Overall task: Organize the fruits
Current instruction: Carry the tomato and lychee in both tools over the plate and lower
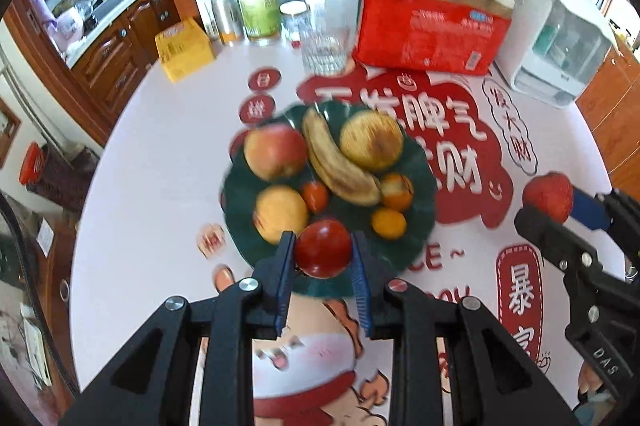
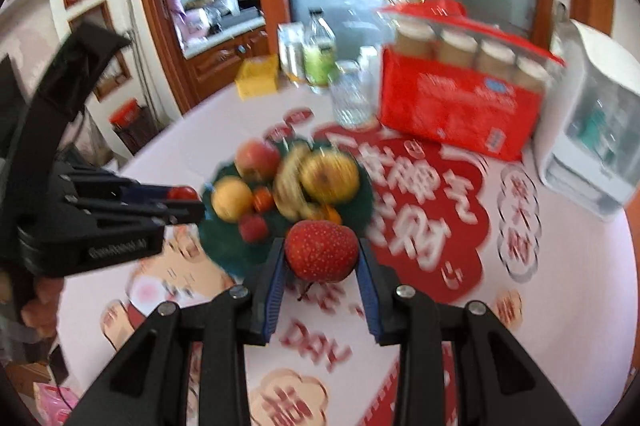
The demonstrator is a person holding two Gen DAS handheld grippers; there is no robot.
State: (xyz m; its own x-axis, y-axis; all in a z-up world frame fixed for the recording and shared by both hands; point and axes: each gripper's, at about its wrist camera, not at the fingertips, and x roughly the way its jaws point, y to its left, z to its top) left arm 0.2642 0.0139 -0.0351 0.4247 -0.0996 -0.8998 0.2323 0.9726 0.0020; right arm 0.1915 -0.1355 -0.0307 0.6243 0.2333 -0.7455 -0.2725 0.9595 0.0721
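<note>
- The table (image 1: pixel 160 146), covered with a white cloth with red printed characters, lies under both pairs of fingers.
- The red carton (image 1: pixel 432 34) with paper cups on top stands far beyond the fingers, at the back of the table, next to a white appliance (image 1: pixel 560 38).
- The green plate (image 1: pixel 416 162) is just beyond the tips of the left gripper (image 1: pixel 323 250) and carries most of the fruits.
- On the plate, a banana (image 1: pixel 336 162) lies between a reddish apple (image 1: pixel 276 152) and a yellow pear (image 1: pixel 370 140); some small oranges (image 1: pixel 396 190) are at its right side.
- The right gripper (image 2: pixel 322 254) holds a red speckled fruit (image 2: pixel 322 250) between its blue pads, which are closed on both sides of it. The fruit is in the air, in front of the near edge of the plate.
- The left gripper holds a small red tomato (image 1: pixel 323 248). Its fingers are narrow and press the tomato at left and right, above the near rim of the plate.
- In the right wrist view the left gripper is at the far left of the fingers, with the tomato at its tip.
</note>
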